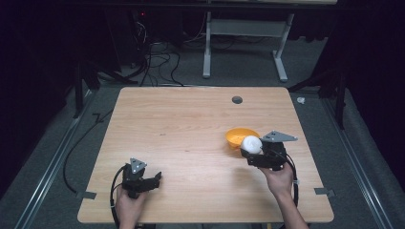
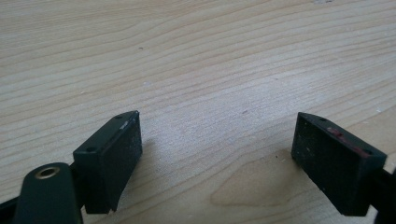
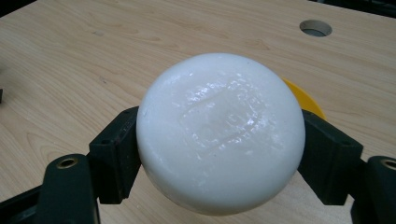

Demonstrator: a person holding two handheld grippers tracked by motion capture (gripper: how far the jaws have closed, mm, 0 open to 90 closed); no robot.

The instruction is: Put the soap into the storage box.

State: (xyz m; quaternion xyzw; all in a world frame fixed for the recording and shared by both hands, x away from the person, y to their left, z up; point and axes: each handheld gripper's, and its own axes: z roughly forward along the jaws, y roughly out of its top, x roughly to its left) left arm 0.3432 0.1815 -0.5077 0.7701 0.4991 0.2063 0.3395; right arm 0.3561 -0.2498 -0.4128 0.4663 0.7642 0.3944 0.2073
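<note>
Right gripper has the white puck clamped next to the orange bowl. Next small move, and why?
Probably ease the right gripper forward over the orange bowl before opening. Its jaws are shut on the white round puck, which sits at the bowl's near rim, not clearly above its hollow. The left gripper is open over bare table.

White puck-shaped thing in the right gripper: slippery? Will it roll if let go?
Likely slick: the white puck has a glossy, wet-looking sheen. It keeps its shape between the right gripper jaws, so probably stiff. Its rounded rim suggests it could roll on the table if dropped on edge.

Hand-held gripper (image 3: 219, 154) clamps white puck (image 3: 219, 130) — yellow bowl (image 3: 306, 100) behind.
</note>
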